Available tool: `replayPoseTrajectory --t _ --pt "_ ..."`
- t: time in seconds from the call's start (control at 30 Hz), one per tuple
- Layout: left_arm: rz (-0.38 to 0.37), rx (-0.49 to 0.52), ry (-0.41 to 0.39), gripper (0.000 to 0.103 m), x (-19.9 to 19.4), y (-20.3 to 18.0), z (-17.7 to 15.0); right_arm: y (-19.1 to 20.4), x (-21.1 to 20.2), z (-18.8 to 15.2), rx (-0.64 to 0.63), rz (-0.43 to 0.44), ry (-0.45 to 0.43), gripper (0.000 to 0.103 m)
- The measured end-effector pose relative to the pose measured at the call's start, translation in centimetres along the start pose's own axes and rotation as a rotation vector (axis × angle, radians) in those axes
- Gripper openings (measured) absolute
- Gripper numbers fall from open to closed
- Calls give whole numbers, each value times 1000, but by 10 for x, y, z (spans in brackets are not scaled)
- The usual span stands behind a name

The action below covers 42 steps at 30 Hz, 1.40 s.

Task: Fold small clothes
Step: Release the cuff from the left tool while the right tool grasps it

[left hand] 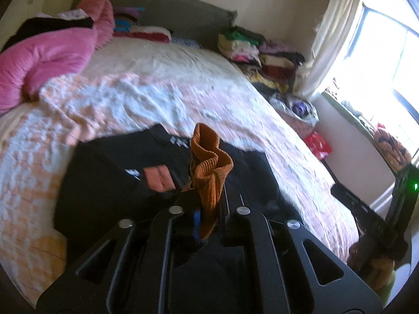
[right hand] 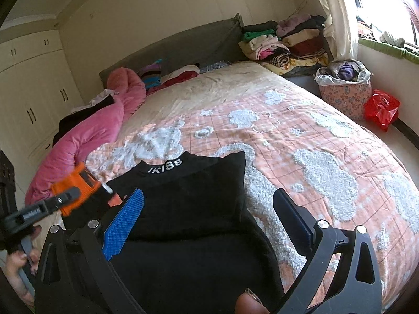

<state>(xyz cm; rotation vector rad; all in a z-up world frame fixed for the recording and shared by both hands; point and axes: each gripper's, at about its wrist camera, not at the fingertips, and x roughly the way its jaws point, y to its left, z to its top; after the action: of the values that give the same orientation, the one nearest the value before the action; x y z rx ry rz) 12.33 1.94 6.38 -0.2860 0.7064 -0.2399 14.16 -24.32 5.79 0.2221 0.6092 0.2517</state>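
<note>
1. Orange ribbed knit piece (left hand: pixel 209 167), small and tube-like, hangs clamped in the left gripper (left hand: pixel 209 209), whose jaws are closed tight on its lower part. In the right wrist view it shows at the far left (right hand: pixel 76 185), held above the left edge of the black top. It looks light and limp: the free cuff flops open and curls over itself. I judge it stretchy and easy to crease, so it should be laid flat before any fold.

2. A black top (right hand: pixel 183 209) lies spread on the bed (right hand: pixel 314 136), its collar with white lettering pointing away toward the headboard. One side appears already turned in across the body. The cloth looks soft, thin and matte, unlikely to slip on the nubbly bedspread. A hem corner or the edge of a fold would be the sensible place to take hold, pinching a single layer.

3. A small pinkish patch (left hand: pixel 158 178) shows on the black top just left of the orange piece; what it is I cannot tell.

4. The right gripper (right hand: pixel 209 225) hovers over the black top with its jaws wide apart, blue pad on the left, nothing between them but the cloth below. Whether the tips touch the fabric I cannot tell.
</note>
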Motion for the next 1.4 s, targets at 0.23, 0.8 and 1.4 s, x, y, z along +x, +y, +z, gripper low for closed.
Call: replayPoseTrajectory --t 0.23,0.8,1.4 --pt "-56 16 90 41 24 -1 -18 -8 14 -3 25 -16 34 98" --pt "178 -72 -14 93 -7 77 1 71 87 -71 -142 138 402 85" --pt "295 -203 -103 93 -49 144 2 124 48 5 -394 243 88 11"
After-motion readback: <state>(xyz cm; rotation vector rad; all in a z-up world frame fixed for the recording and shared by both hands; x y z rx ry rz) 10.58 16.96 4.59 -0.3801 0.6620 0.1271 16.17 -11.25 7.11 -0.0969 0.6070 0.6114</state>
